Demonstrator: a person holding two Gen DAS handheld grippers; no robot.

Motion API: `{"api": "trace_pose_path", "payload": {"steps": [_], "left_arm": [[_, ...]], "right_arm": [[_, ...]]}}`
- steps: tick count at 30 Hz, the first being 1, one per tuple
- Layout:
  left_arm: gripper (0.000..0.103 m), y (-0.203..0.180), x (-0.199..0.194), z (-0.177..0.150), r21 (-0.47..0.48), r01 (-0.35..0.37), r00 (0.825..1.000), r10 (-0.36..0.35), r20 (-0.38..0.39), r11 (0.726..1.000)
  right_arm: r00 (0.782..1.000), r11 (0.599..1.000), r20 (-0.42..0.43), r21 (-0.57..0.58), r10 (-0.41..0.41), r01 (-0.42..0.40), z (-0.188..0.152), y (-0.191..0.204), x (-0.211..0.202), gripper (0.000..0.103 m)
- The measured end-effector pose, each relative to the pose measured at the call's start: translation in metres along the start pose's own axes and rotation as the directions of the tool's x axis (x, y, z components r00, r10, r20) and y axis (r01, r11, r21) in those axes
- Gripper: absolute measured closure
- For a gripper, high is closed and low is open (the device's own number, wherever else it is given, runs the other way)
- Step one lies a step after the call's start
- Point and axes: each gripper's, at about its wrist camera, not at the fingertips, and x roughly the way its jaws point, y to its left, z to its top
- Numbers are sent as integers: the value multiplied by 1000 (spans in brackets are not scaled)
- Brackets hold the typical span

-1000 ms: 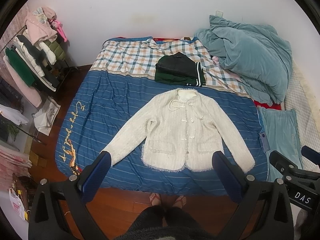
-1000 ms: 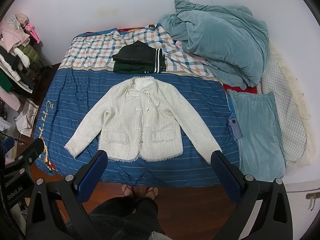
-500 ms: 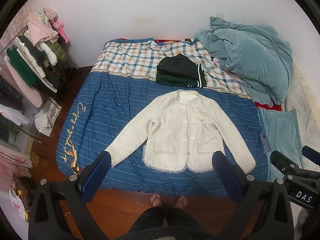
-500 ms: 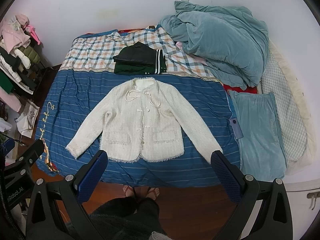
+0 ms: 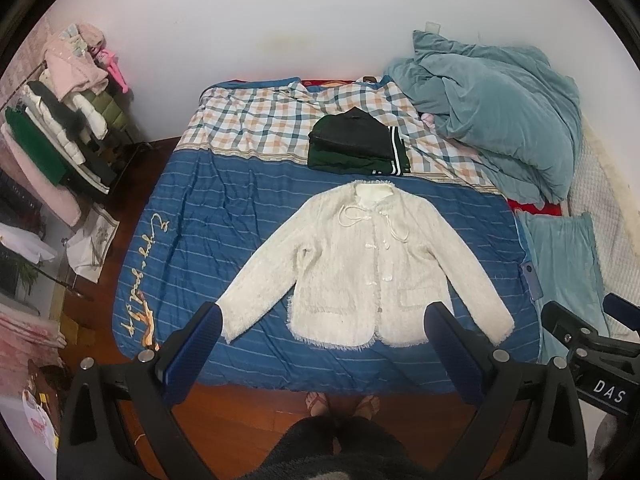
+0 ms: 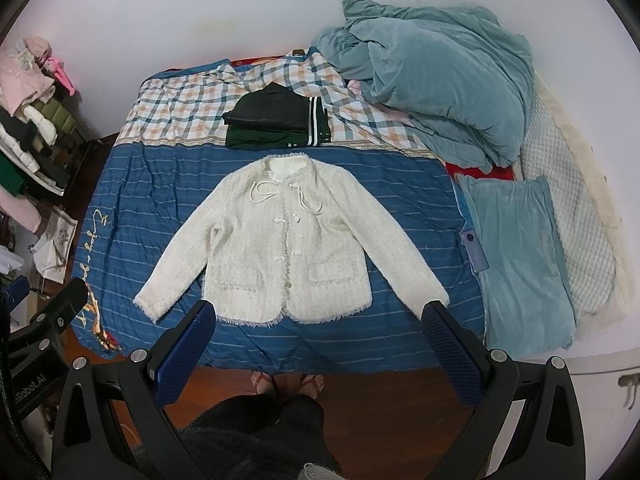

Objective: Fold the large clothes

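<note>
A cream tweed jacket lies flat and face up on the blue striped bed cover, sleeves spread, collar toward the wall. It also shows in the right wrist view. My left gripper is open and empty, held high above the bed's near edge. My right gripper is open and empty too, at a similar height. Neither touches the jacket.
A folded stack of dark green and black clothes lies behind the jacket's collar. A teal duvet is heaped at the back right, a teal pillow lies right. A clothes rack stands left. The person's feet stand on the wooden floor.
Both grippers have drifted slightly back and up from the bed; the jacket sits a little higher in both views. Both stay open. The jacket has not moved.
</note>
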Motion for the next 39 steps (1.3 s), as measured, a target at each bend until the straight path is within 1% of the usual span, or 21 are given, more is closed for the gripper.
{"api": "trace_pose_path", "payload": {"steps": [2, 5, 7, 9, 12, 13, 14, 16, 19, 20, 22, 25, 28, 29, 30, 32, 33, 34, 35, 38, 39], "left_arm": [[0, 0, 11, 3, 16, -14, 1000, 14, 19, 1000], [0, -3, 40, 10, 48, -46, 998, 44, 44, 998], [0, -6, 68, 13, 69, -81, 996, 78, 45, 994], [0, -12, 105, 17, 77, -93, 995, 90, 33, 993], [0, -24, 151, 19, 108, -117, 993, 115, 27, 987], [0, -30, 168, 20, 120, -126, 992, 123, 35, 985], [0, -37, 185, 21, 131, -144, 989, 141, 35, 981], [0, -51, 222, 24, 141, -148, 989, 147, 12, 979], [0, -68, 266, 29, 144, -168, 985, 173, -21, 975], [0, -75, 286, 30, 141, -181, 981, 188, -39, 973], [0, -84, 320, 31, 127, -181, 978, 191, -78, 975], [0, -96, 381, 25, 115, -182, 968, 199, -152, 976], [0, -105, 446, 13, 141, -210, 947, 237, -218, 967], [0, -106, 460, 11, 151, -220, 940, 251, -232, 964], [0, -108, 479, 5, 167, -229, 932, 265, -246, 959], [0, -111, 509, -2, 195, -247, 918, 294, -267, 949], [0, -112, 525, -3, 206, -250, 913, 301, -275, 946], [0, -112, 534, -5, 210, -249, 912, 302, -279, 945], [0, -114, 546, -7, 214, -252, 910, 306, -281, 944], [0, -115, 575, -9, 201, -242, 911, 293, -289, 949], [0, -114, 584, -13, 196, -241, 910, 292, -295, 950]], "right_arm": [[1000, 1000, 5, 23, 8, -8, 2, -8, 6, 0], [996, 993, 65, 102, 57, -64, 6, -17, 28, 0], [998, 989, 60, 144, 35, -44, 4, -29, 50, 0], [999, 975, 41, 223, 17, -26, -2, -50, 85, 0], [1000, 926, -7, 379, 9, -6, -16, -95, 147, 0], [999, 902, -39, 432, 23, -4, -23, -112, 170, 7], [997, 877, -61, 479, 53, -17, -29, -127, 193, 19], [990, 826, -104, 564, 93, -18, -41, -161, 244, 33], [981, 755, -121, 655, 149, -34, -58, -208, 315, 33], [980, 729, -118, 683, 163, -38, -65, -223, 337, 33], [971, 640, -110, 767, 214, -54, -84, -258, 390, 33], [944, 447, -99, 893, 316, -56, -120, -298, 467, 33], [922, 245, -66, 969, 381, -32, -162, -327, 542, 33], [919, 197, -58, 980, 390, -22, -171, -333, 560, 33], [913, 111, -31, 994, 407, -16, -188, -342, 587, 33], [911, -4, 34, 999, 412, -36, -207, -355, 622, 33], [919, -46, 74, 997, 388, -61, -213, -359, 632, 33], [928, -62, 97, 995, 359, -80, -212, -361, 632, 35], [948, -66, 133, 991, 290, -119, -208, -369, 630, 42], [964, -28, 187, 982, 187, -185, -191, -379, 628, 45], [966, -22, 183, 983, 184, -182, -188, -380, 632, 45]]}}
